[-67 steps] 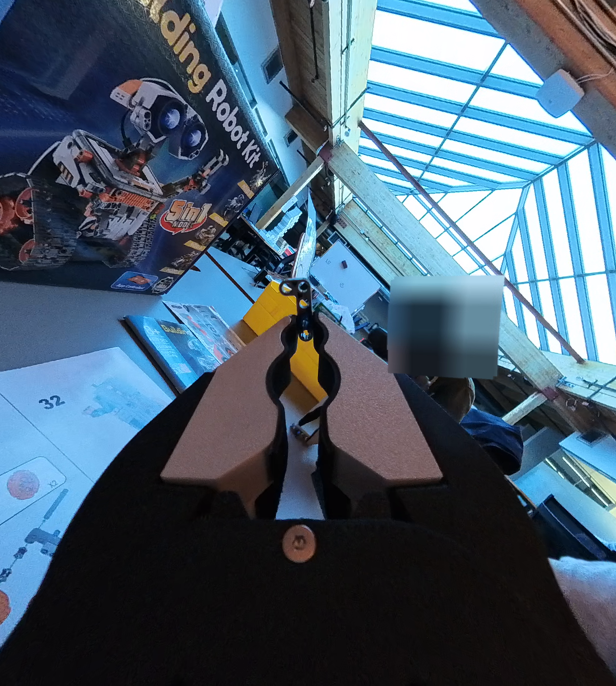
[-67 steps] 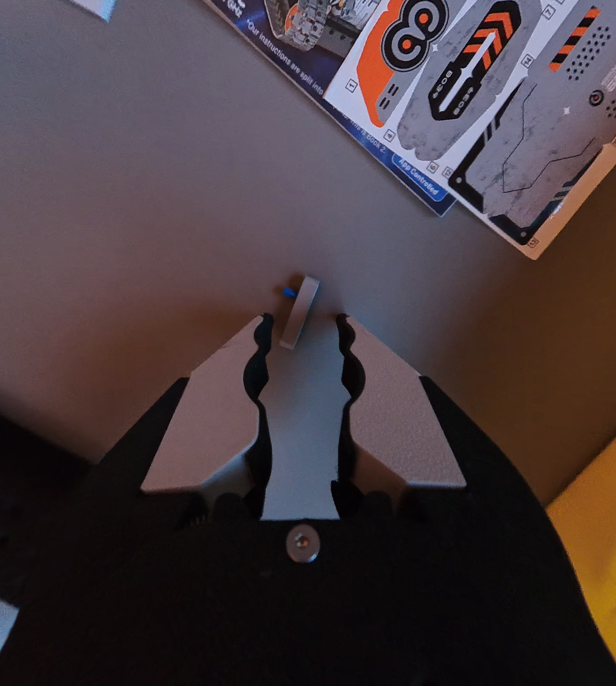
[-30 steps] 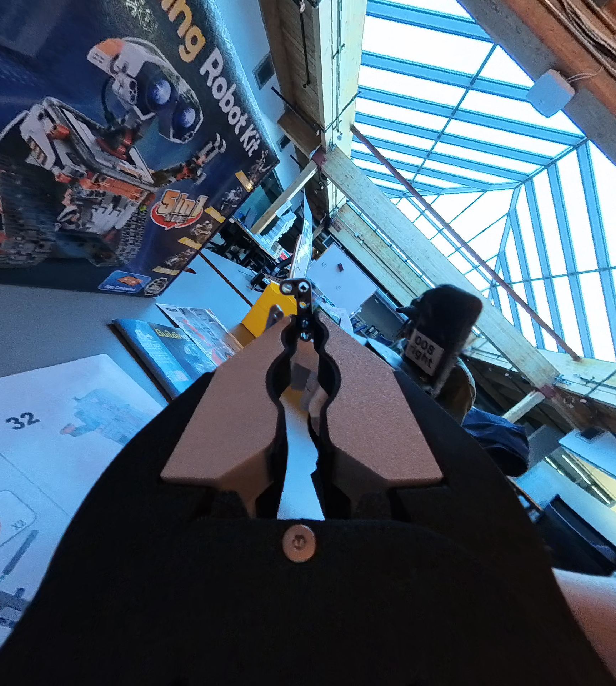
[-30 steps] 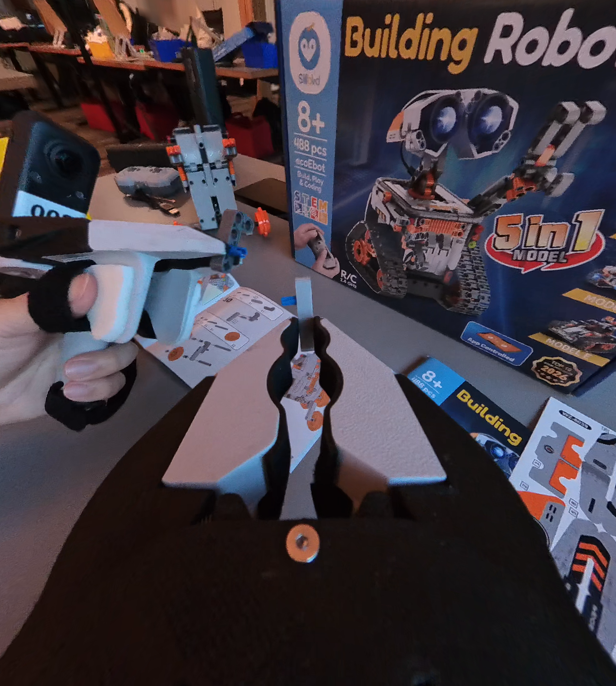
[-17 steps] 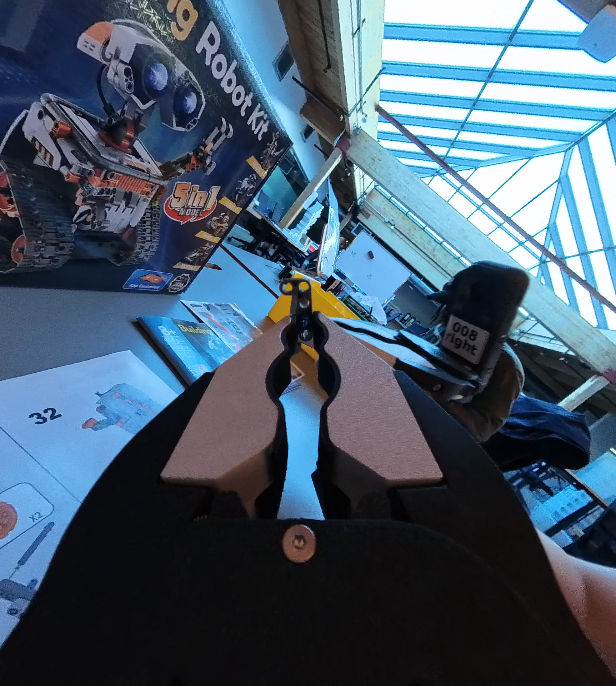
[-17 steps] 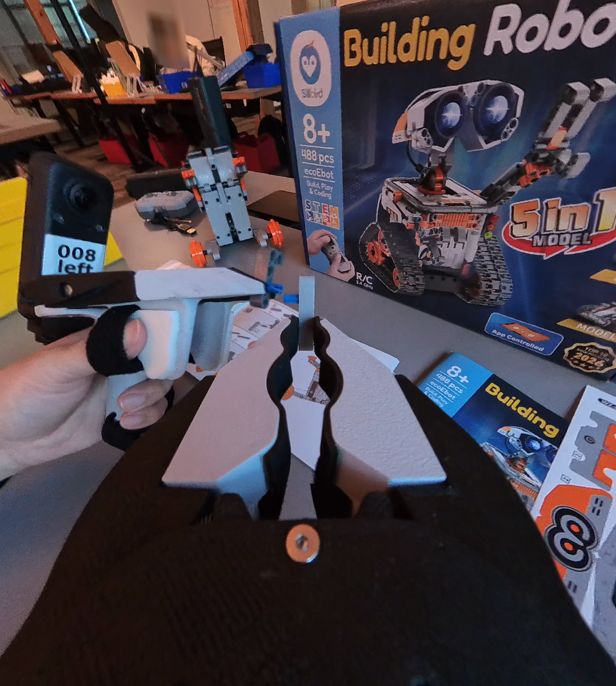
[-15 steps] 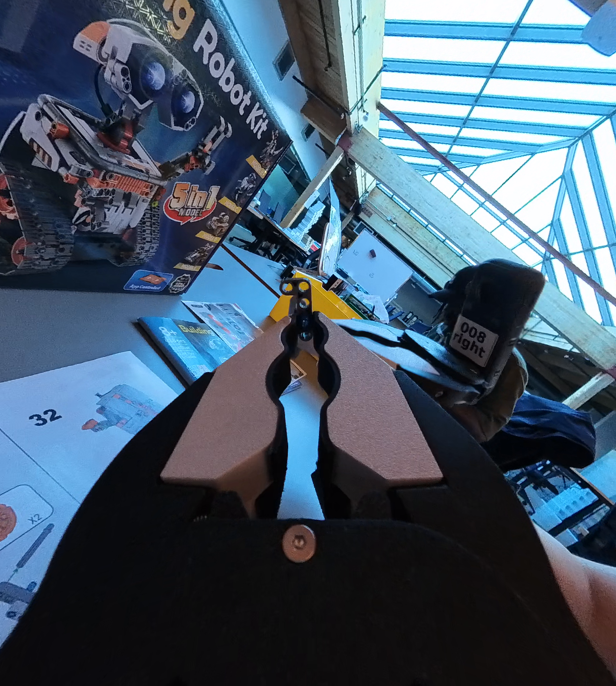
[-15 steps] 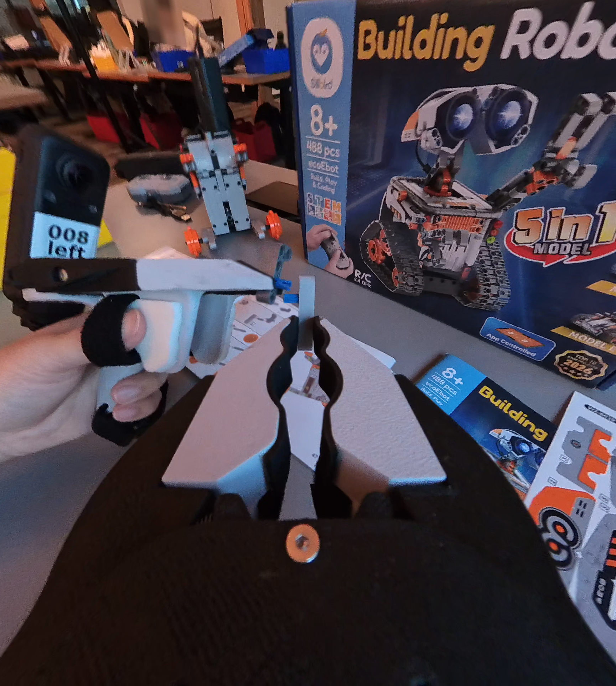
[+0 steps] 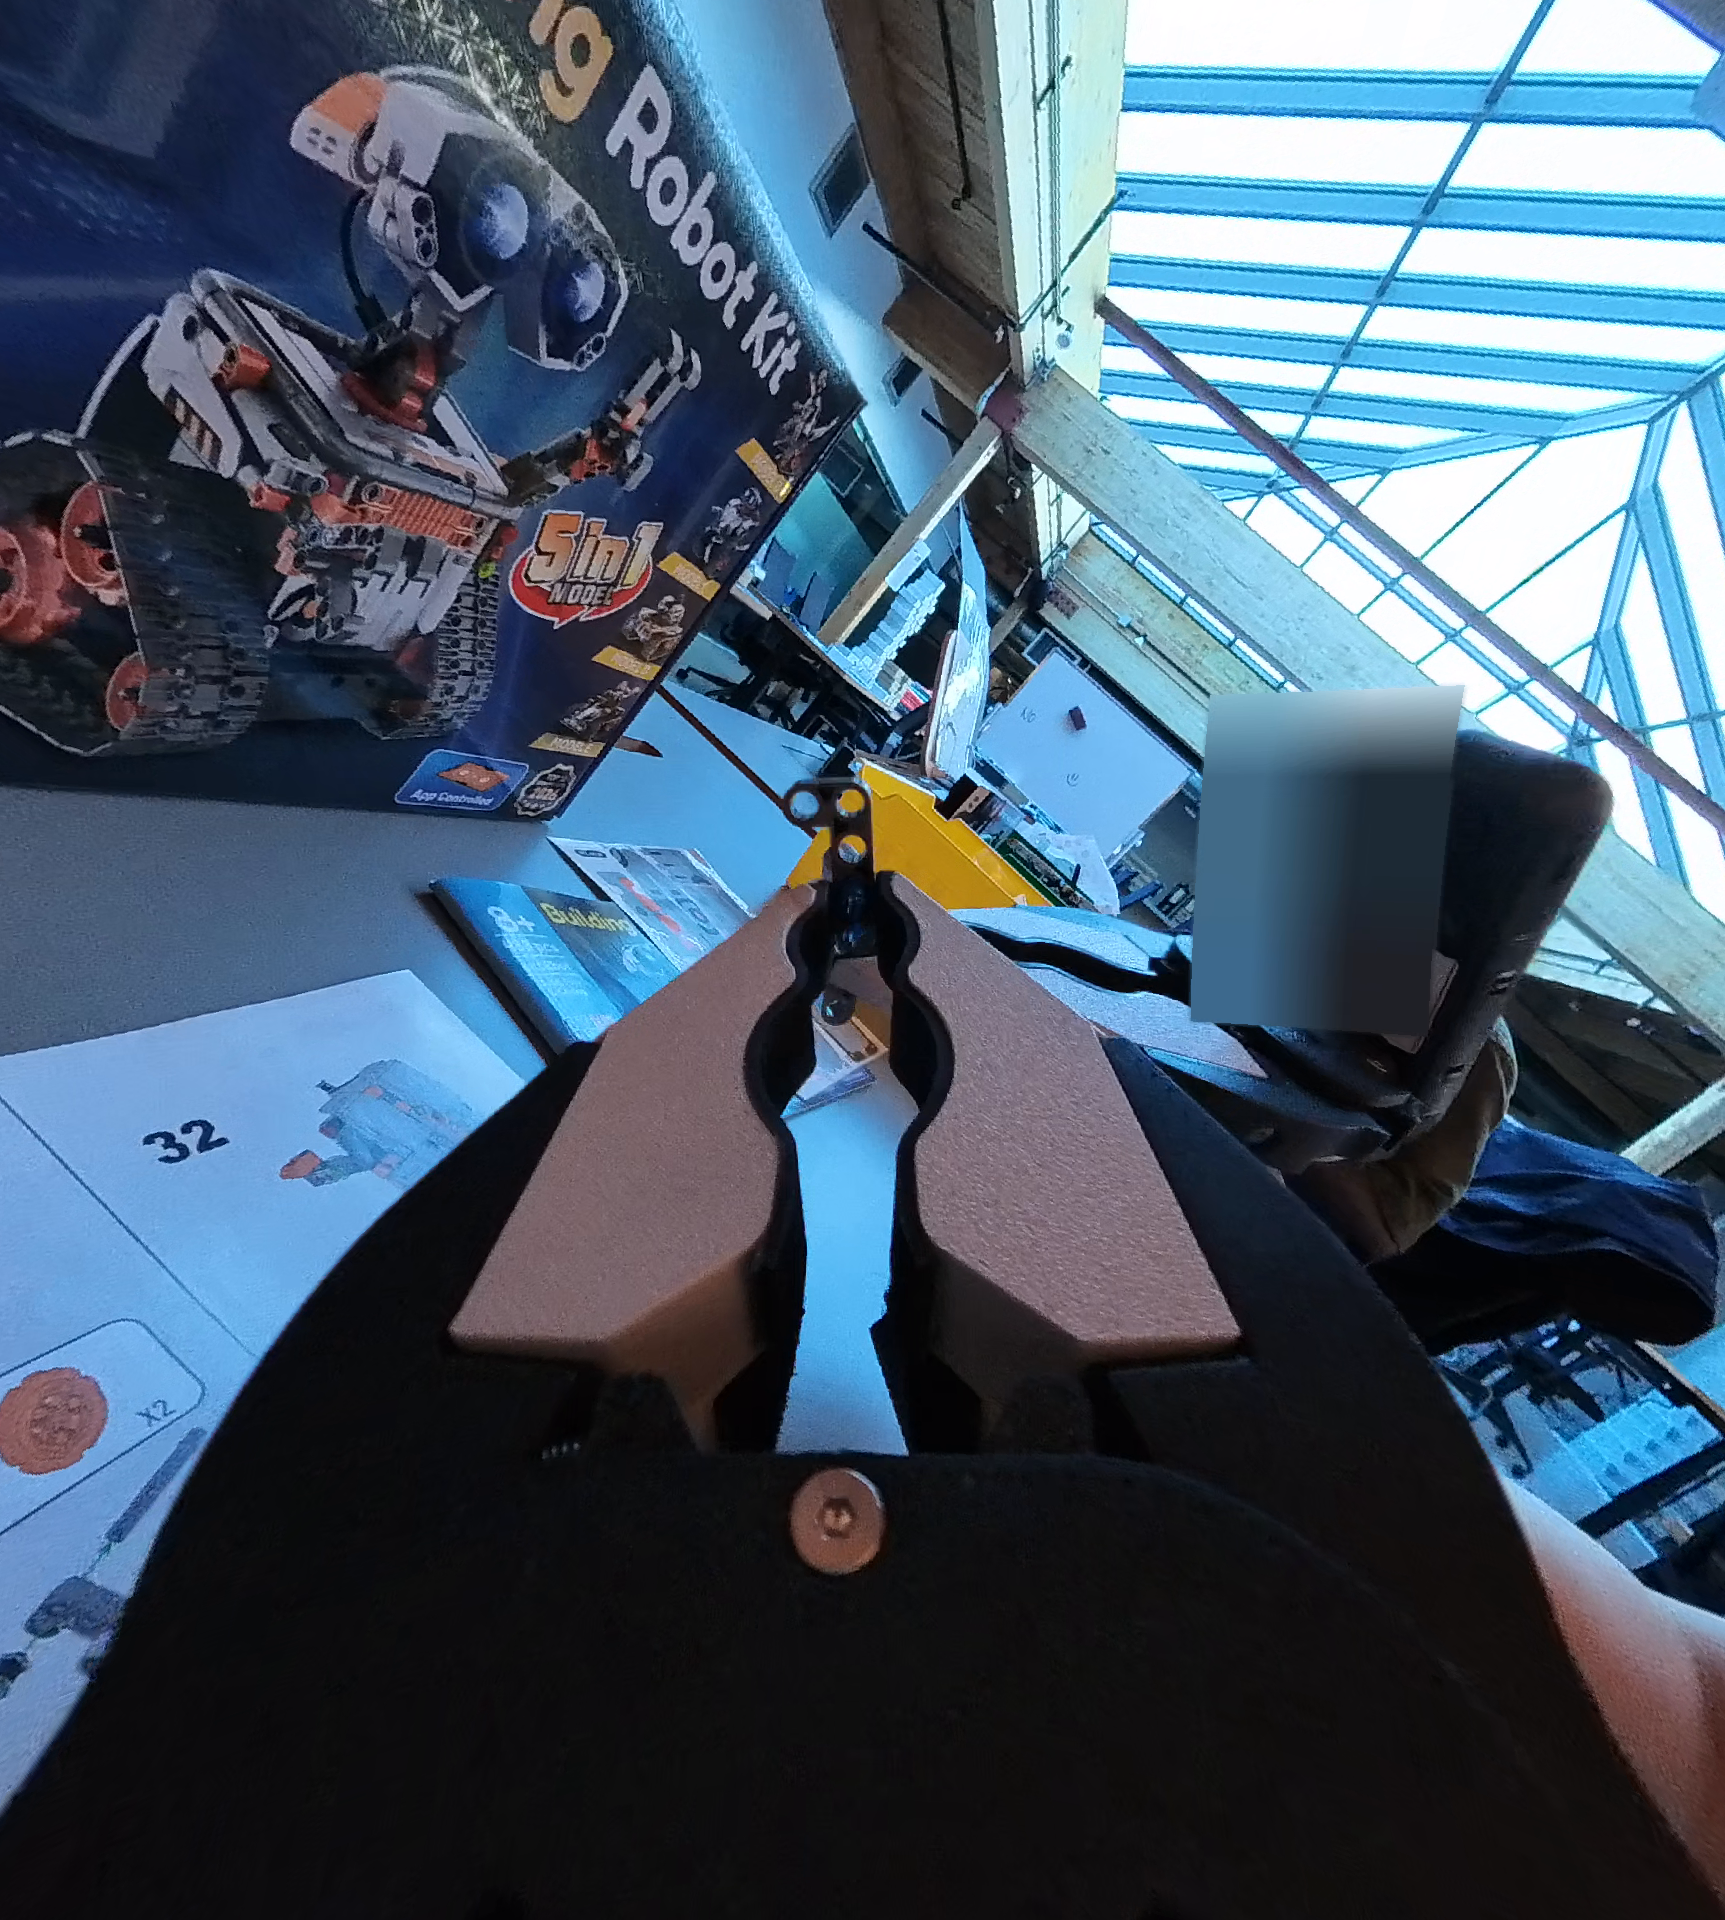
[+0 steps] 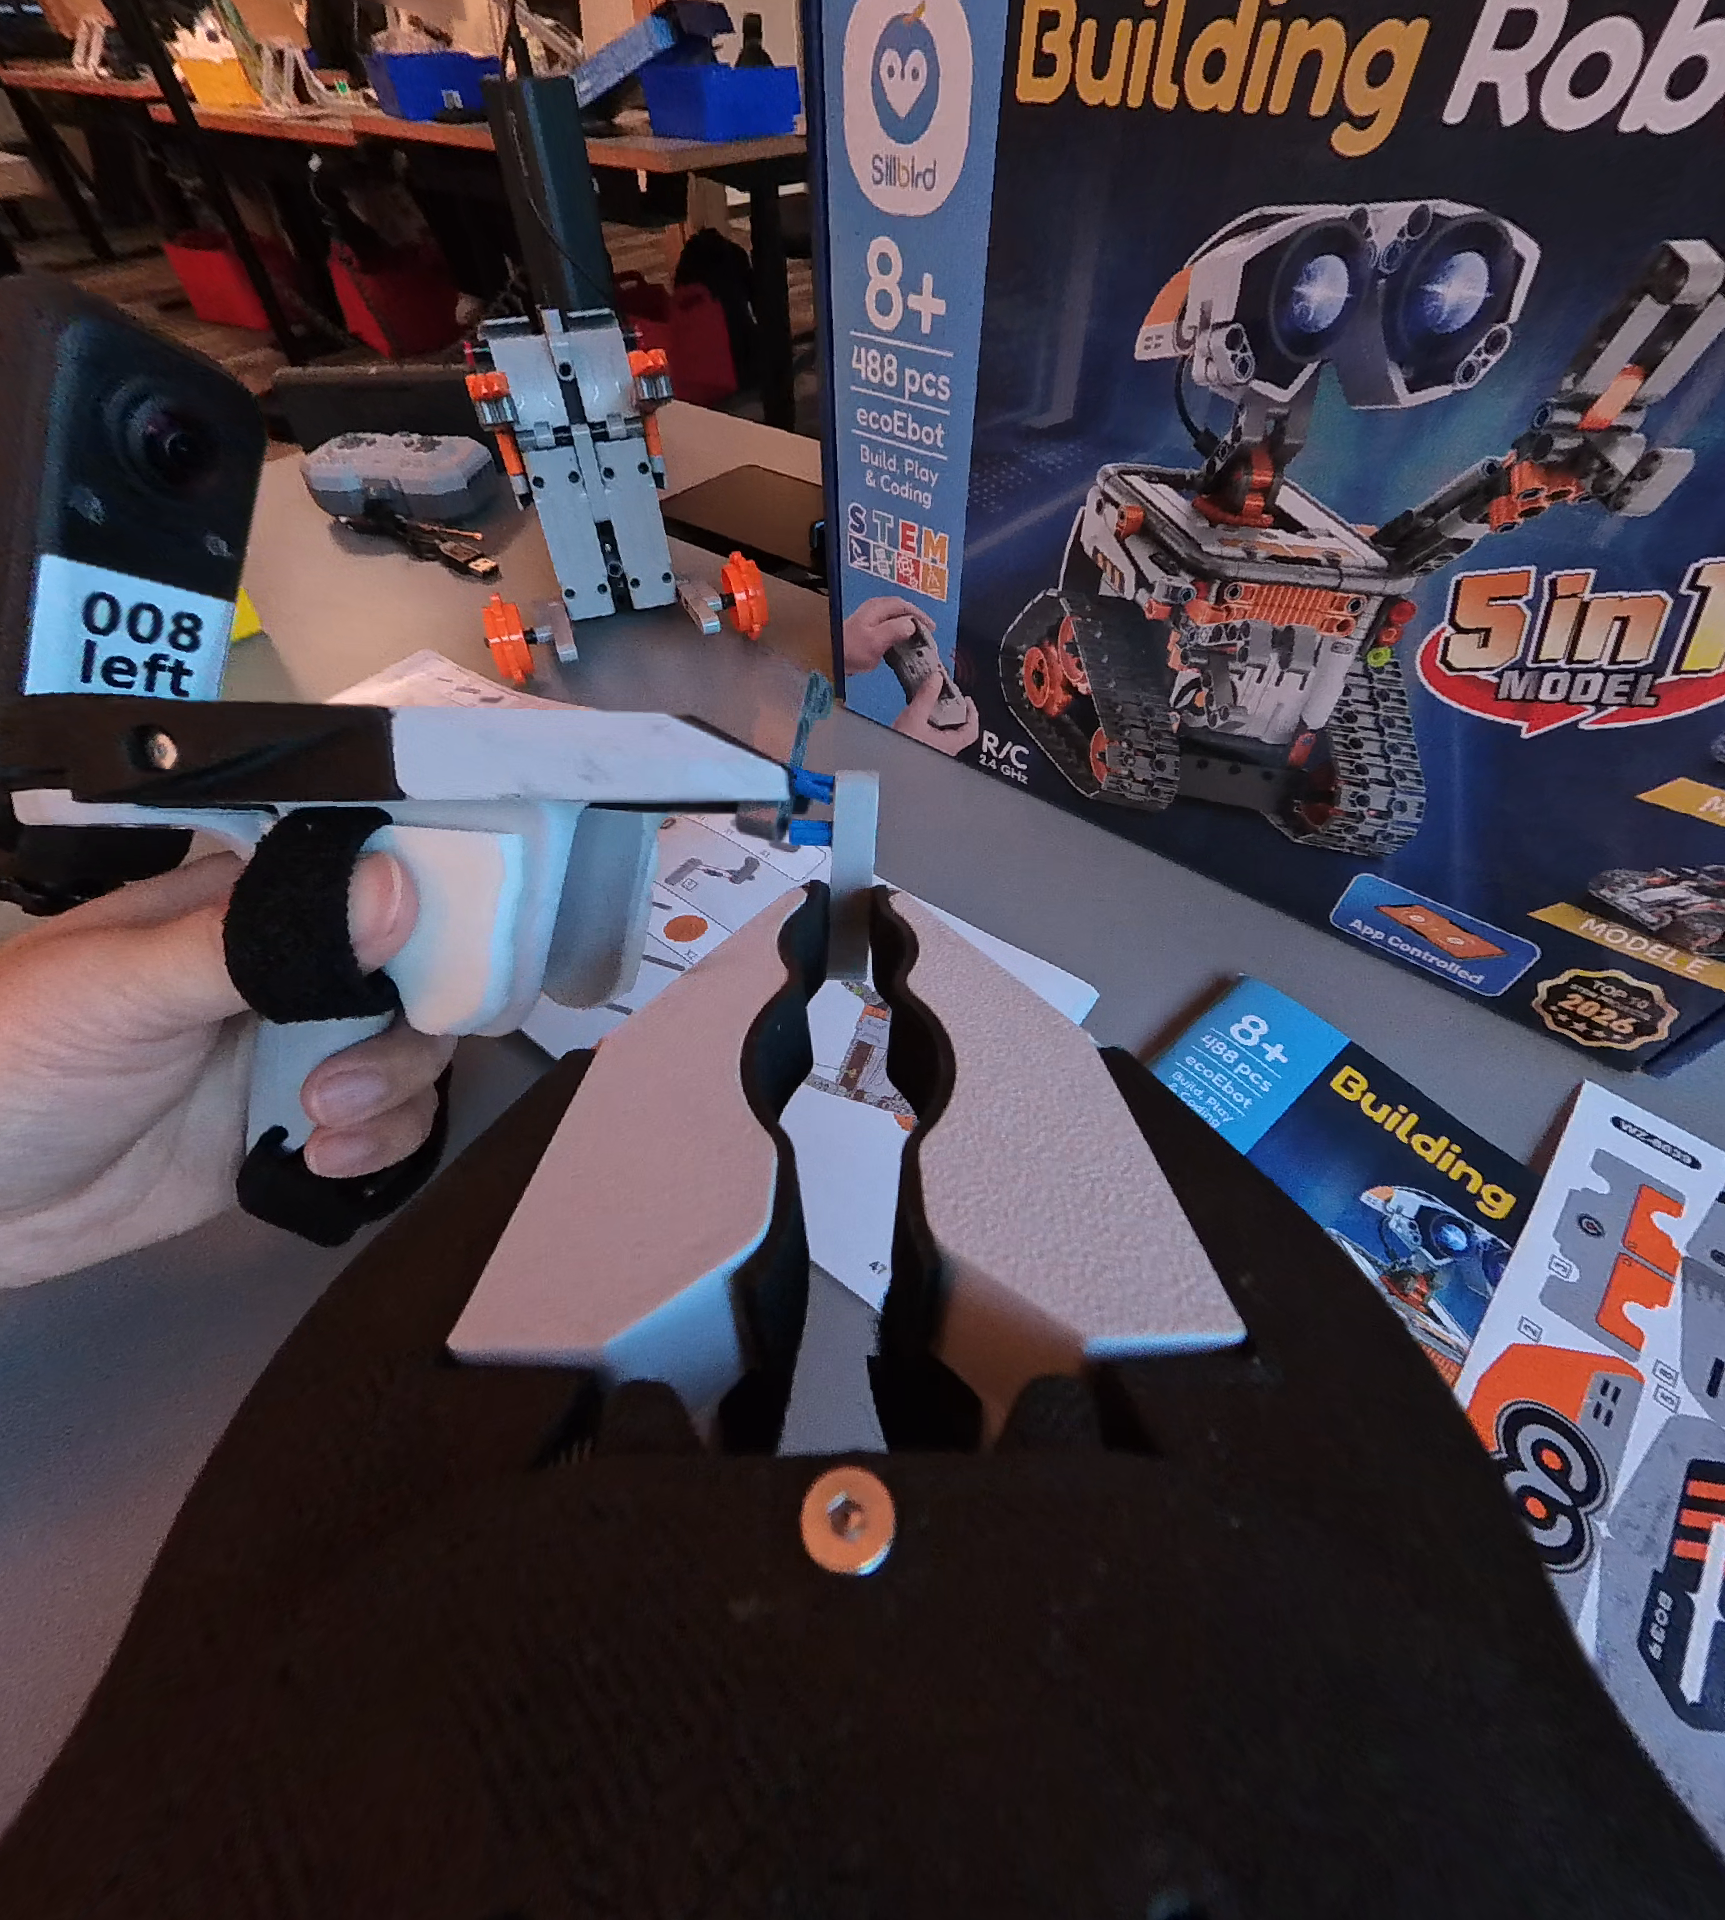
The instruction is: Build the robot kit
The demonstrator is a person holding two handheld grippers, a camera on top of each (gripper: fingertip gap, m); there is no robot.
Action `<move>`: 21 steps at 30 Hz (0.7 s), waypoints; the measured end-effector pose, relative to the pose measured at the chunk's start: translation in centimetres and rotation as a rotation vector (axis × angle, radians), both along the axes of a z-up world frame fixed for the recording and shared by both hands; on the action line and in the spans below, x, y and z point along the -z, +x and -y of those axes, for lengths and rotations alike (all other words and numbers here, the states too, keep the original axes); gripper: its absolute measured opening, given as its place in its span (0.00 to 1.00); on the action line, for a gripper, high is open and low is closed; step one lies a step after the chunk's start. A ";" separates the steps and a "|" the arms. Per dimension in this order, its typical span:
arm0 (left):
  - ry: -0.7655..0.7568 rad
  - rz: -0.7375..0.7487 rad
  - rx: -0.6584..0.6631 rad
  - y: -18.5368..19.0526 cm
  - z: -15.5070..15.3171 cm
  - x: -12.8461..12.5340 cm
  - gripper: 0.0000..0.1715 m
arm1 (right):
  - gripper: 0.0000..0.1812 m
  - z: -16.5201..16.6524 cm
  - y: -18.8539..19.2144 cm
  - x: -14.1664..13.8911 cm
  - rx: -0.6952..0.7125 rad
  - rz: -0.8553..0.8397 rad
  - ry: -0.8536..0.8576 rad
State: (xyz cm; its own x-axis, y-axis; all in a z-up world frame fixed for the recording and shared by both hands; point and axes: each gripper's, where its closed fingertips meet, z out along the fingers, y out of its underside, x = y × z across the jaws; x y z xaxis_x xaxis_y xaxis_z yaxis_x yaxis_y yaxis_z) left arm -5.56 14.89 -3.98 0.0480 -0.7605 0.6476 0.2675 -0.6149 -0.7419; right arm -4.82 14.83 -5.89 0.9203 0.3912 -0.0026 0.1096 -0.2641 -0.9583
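Right now the right gripper (image 10: 845,902) pinches a flat grey building piece (image 10: 853,831) upright between its closed tips, held above the grey table (image 10: 1097,862). Blue pins (image 10: 808,805) touch that piece's left face; they project from the dark perforated beam (image 9: 840,831) clamped in the closed left gripper (image 10: 785,795), which a hand (image 10: 110,1049) grips. Beneath lies an open instruction sheet (image 9: 245,1164). Farther off stands a half-built grey and orange model (image 10: 593,488); the large kit box (image 10: 1357,416) rises on the right.

Grey beam (image 10: 853,831) now meets blue pins (image 10: 808,805).
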 end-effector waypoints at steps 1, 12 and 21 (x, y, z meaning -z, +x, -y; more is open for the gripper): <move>0.001 -0.006 0.001 0.1 0.0 0.1 0.02 | 0.03 0.0 0.0 0.0 0.003 0.003 0.002; -0.004 -0.002 -0.024 0.0 -0.3 0.2 0.02 | 0.03 -0.1 -0.1 0.1 0.023 0.117 0.029; -0.009 -0.021 -0.038 -0.1 -0.5 0.5 0.03 | 0.03 -0.4 -0.1 0.2 0.021 0.246 0.070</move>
